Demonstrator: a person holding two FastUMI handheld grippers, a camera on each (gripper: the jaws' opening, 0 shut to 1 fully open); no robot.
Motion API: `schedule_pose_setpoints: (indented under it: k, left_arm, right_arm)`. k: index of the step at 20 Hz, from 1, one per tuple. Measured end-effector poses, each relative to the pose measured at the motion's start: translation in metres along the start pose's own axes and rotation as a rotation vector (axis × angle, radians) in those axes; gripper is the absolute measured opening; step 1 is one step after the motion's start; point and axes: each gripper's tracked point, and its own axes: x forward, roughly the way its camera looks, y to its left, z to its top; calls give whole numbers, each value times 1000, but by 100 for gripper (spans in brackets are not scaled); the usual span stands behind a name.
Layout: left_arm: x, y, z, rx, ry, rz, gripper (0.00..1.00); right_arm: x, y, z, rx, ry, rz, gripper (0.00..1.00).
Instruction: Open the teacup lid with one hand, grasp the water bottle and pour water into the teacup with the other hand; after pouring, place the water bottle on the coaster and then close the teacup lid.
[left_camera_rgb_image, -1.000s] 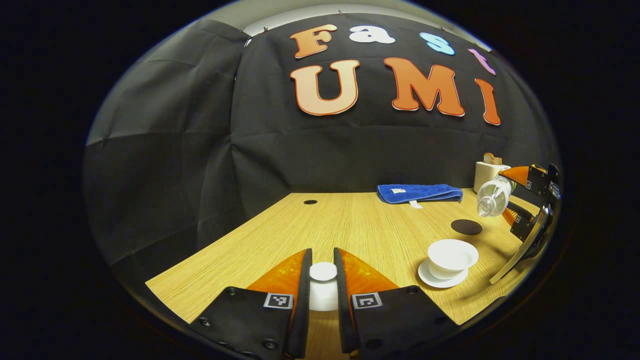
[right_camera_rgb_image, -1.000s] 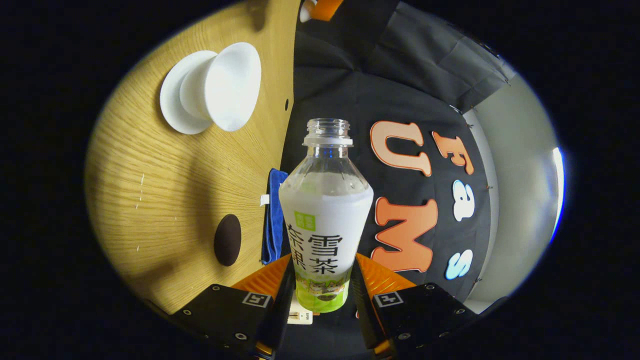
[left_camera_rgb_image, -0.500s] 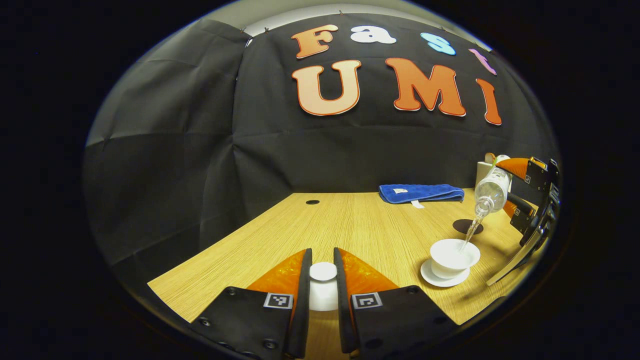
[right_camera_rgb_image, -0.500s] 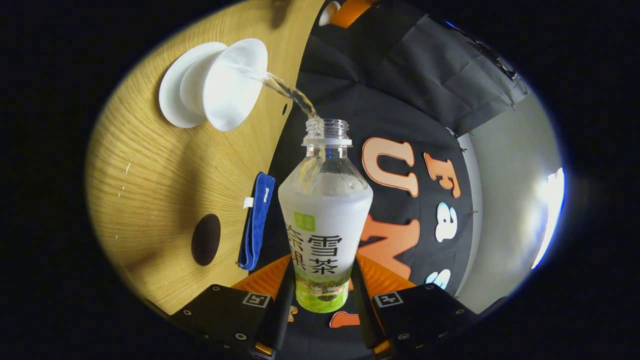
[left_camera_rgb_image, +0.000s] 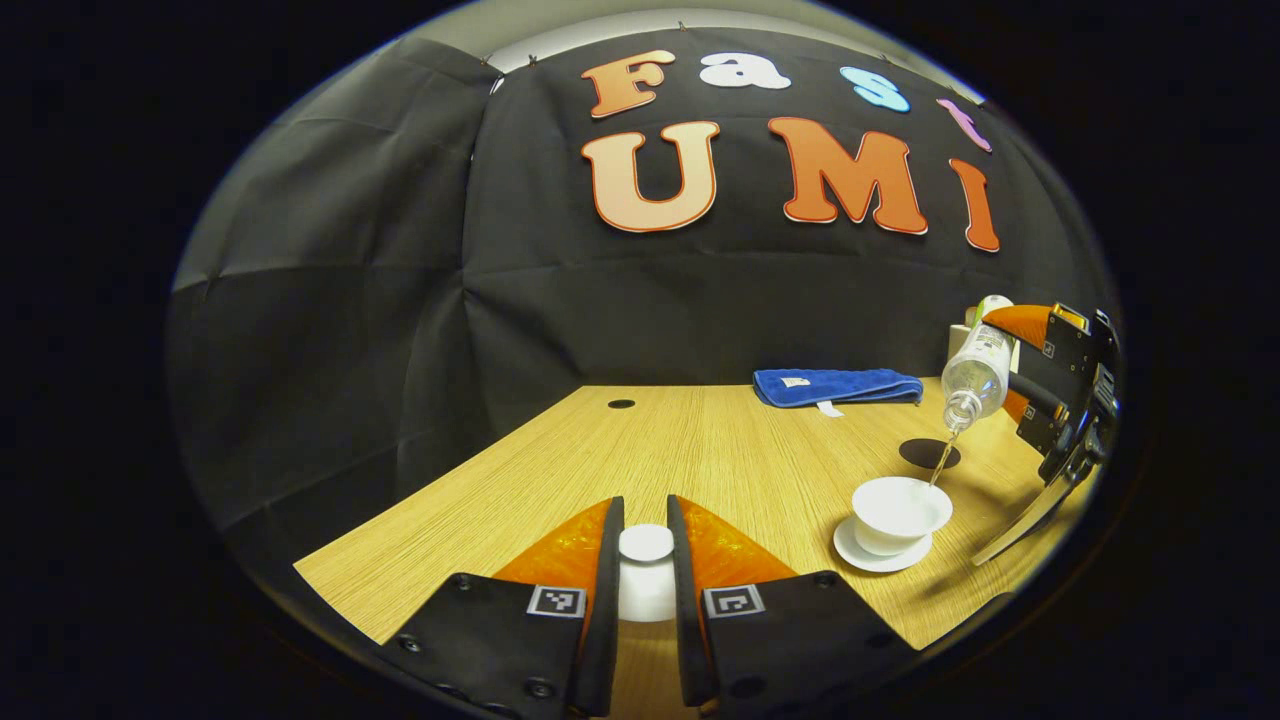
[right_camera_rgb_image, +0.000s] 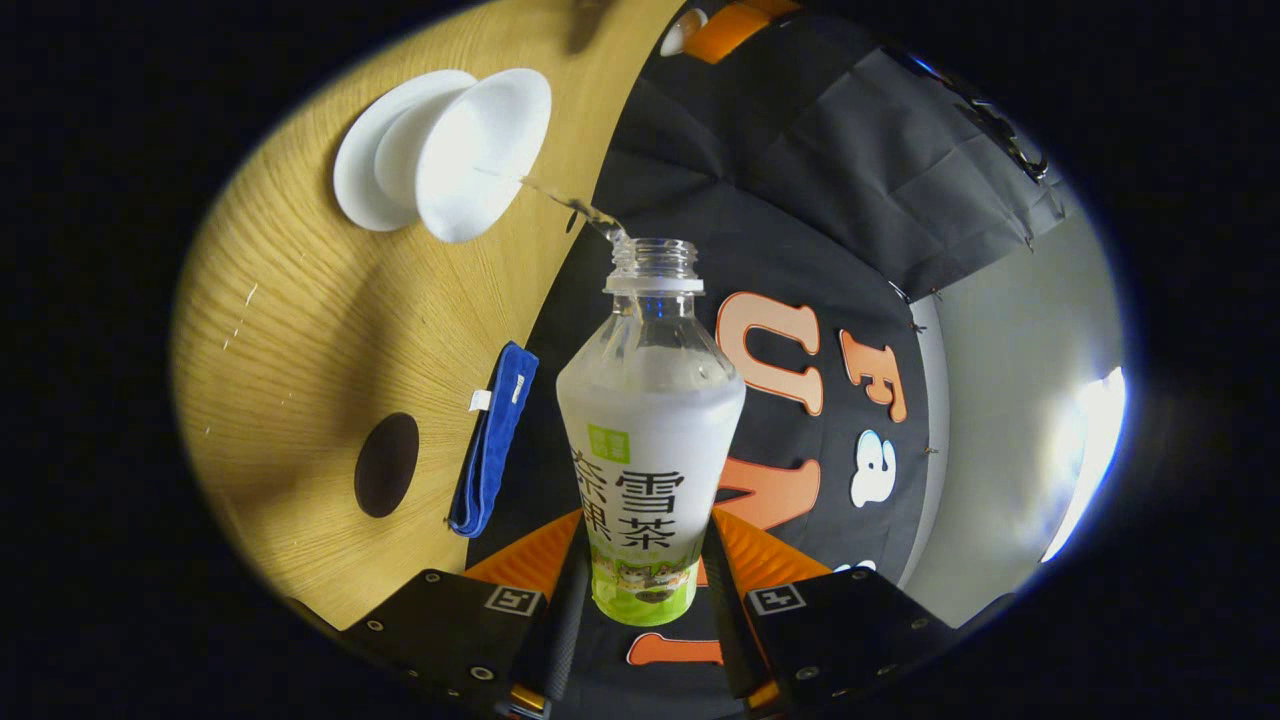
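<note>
Right gripper view: my right gripper (right_camera_rgb_image: 640, 600) pinches the water bottle (right_camera_rgb_image: 650, 440), tipped neck-down, its long axis aimed at the teacup (right_camera_rgb_image: 470, 150). Coaster (right_camera_rgb_image: 387, 464) lies beside the teacup, nearer this hand. Left gripper (left_camera_rgb_image: 645, 600) clamps the lid (left_camera_rgb_image: 646, 545), well apart from the teacup.

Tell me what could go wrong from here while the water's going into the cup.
1. The stream from the tilted water bottle lands near the rim of the teacup, so a small drift could spill onto the table.
2. The teacup is small; pouring on may overfill it into the saucer.
3. The left gripper holds the lid by its knob alone; it could slip.
</note>
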Motion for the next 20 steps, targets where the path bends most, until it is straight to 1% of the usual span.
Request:
schedule_pose_setpoints:
  k: [1, 2, 3, 4, 5, 6, 7, 8, 9, 10, 11, 12, 13, 14, 15, 20]
  left_arm:
    - [0, 0, 1, -1, 1, -1, 26]
    - [-2, 0, 1, -1, -1, -1, 26]
    - [-1, -1, 1, -2, 0, -2, 29]
    - [-1, -2, 1, -3, -2, -4, 29]
    - [-1, -2, 2, -3, -2, -5, 26]
    - [-2, -3, 2, -1, 0, -7, 29]
    - [-2, -3, 3, -1, -3, -8, 26]
    - [-3, -4, 3, 0, -2, -10, 29]
    - [-3, -4, 3, -1, -3, -10, 26]
    - [-3, -6, 5, 0, -5, -13, 29]
    - [-4, -6, 4, 0, -5, -13, 26]
    - [-4, -7, 5, 0, -6, -16, 29]
    - [-3, -8, 5, 1, -6, -16, 29]
    - [-4, -9, 6, 2, -8, -19, 26]
    - [-5, -9, 7, 4, -10, -20, 29]
    - [-7, -14, 13, 12, -20, -30, 29]
  right_arm:
    - [0, 0, 0, -4, 1, -2, 60]
    - [-1, 1, 1, -6, -2, -3, 60]
    - [0, 0, 2, -11, -10, -6, 60]
    - [0, -1, 2, -23, -16, -11, 60]
    - [1, -2, 2, -34, -20, -14, 60]
    - [1, -2, 1, -43, -23, -17, 60]
    - [2, -3, 2, -49, -28, -20, 60]
    - [2, -4, 2, -55, -33, -22, 60]
    - [3, -4, 2, -61, -37, -25, 60]
    - [2, -5, 2, -68, -42, -31, 60]
    - [3, -4, 3, -75, -47, -36, 60]
    - [2, -5, 4, -84, -52, -44, 60]
    - [3, -6, 4, -94, -61, -50, 60]
    - [3, -7, 4, -104, -68, -59, 60]
    - [4, -7, 4, -112, -75, -65, 60]
    - [5, -12, 6, -158, -107, -99, 60]
